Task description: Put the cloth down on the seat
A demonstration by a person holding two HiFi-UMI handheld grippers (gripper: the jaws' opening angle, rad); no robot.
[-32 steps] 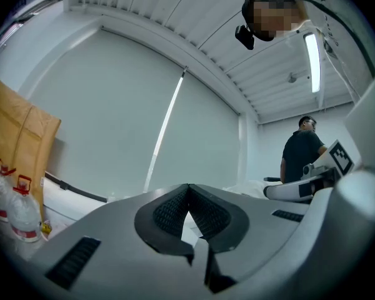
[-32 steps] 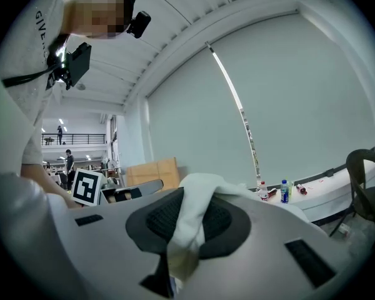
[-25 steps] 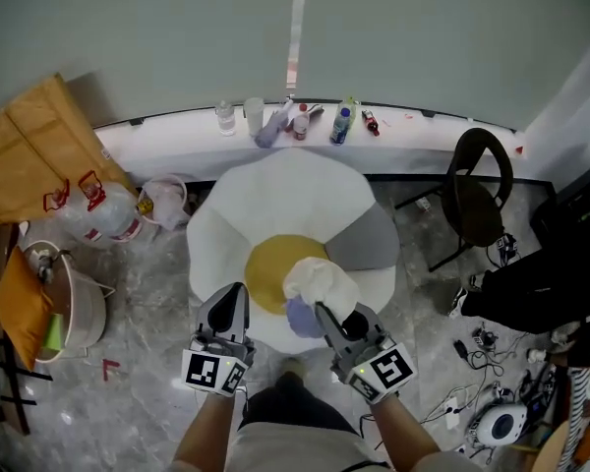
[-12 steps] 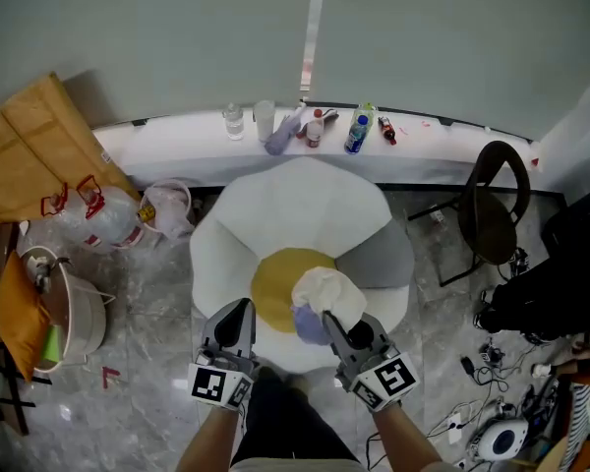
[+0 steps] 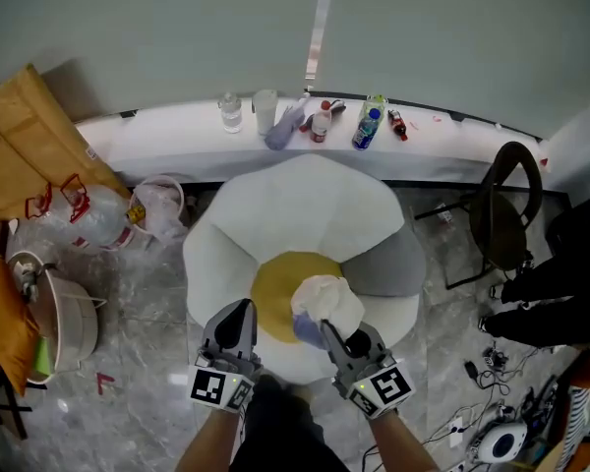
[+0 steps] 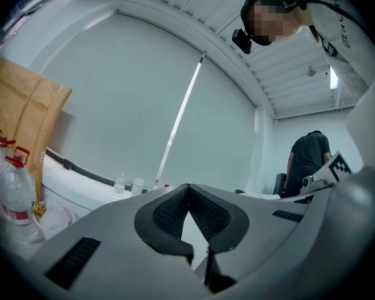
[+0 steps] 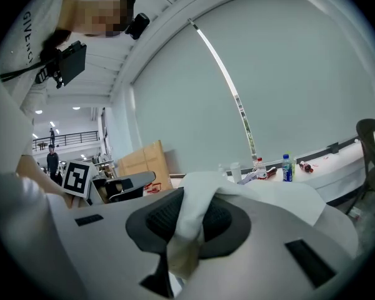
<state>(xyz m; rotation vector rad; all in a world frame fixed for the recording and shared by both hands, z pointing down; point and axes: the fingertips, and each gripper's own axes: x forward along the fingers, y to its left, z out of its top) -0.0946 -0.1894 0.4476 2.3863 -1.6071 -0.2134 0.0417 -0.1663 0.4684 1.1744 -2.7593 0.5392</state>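
Note:
The seat [image 5: 275, 214] is a big flower-shaped cushion with white petals, one grey petal and a yellow centre [image 5: 275, 288]. A bunched white cloth [image 5: 326, 298] hangs over the right edge of the yellow centre. My right gripper [image 5: 332, 324] is shut on its near end. In the right gripper view the cloth [image 7: 237, 189] drapes over the jaws, pinched between the pads [image 7: 156, 220]. My left gripper [image 5: 241, 315] hovers over the seat's near edge, left of the cloth. In the left gripper view its pads [image 6: 169, 211] meet at the tip with nothing between them.
A white ledge [image 5: 177, 136] along the wall behind the seat carries bottles [image 5: 371, 126] and a cup [image 5: 265, 108]. A black chair [image 5: 501, 214] stands to the right. Water jugs [image 5: 93, 214], cardboard [image 5: 29, 136] and a bucket [image 5: 64, 313] are on the left. Cables [image 5: 497, 421] lie at the lower right.
The head view has shifted a little. The right gripper keeps its hold on the cloth at the same spot over the seat. The left gripper stays beside it.

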